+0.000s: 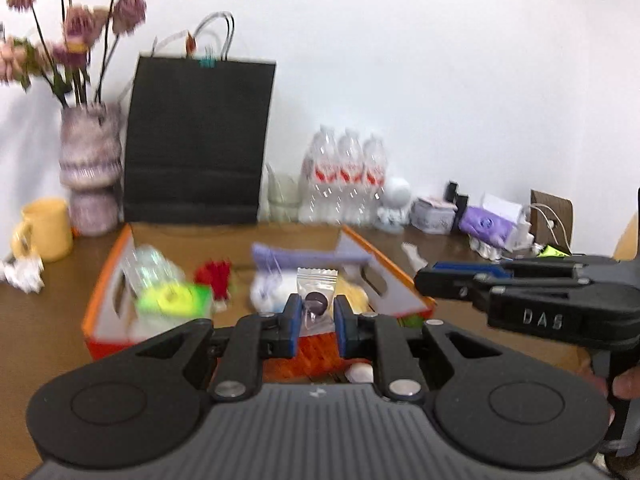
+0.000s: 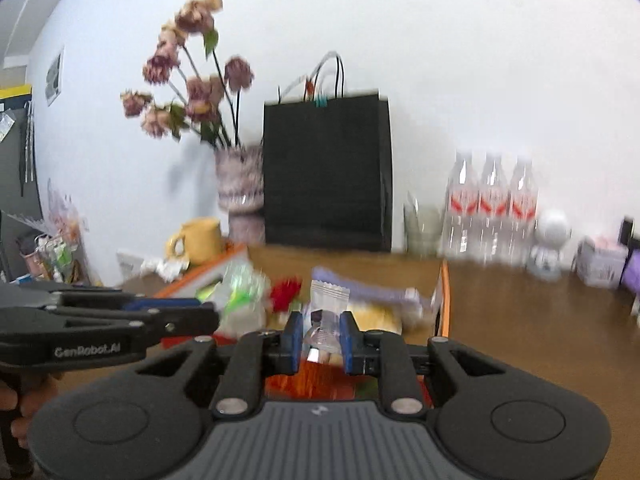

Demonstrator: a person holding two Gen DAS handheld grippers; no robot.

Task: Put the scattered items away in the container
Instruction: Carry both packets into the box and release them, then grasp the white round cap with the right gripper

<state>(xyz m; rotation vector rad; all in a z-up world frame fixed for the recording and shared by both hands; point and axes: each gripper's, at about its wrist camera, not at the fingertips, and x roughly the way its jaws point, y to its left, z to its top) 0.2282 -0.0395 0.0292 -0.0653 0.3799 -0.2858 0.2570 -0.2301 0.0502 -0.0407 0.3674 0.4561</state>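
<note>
On the brown counter [image 1: 52, 320] the orange box [image 1: 100, 300] sits at the centre, holding a green roll [image 1: 172, 300] at nine o'clock, a red item [image 1: 214, 276] and a purple packet [image 1: 304, 254] toward twelve. The left tool [image 1: 316, 322] pinches a clear sweet wrapper [image 1: 316, 292] above the box's six o'clock edge. The right tool [image 2: 320, 336] also pinches a clear wrapper [image 2: 328, 308] there, beside the left one.

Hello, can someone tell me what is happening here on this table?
A person is tidying small things into an orange box with two handheld grippers. The left gripper holds a clear candy packet, and the right gripper holds another packet. Both hang at the box's near side. Several items already lie inside.
</note>
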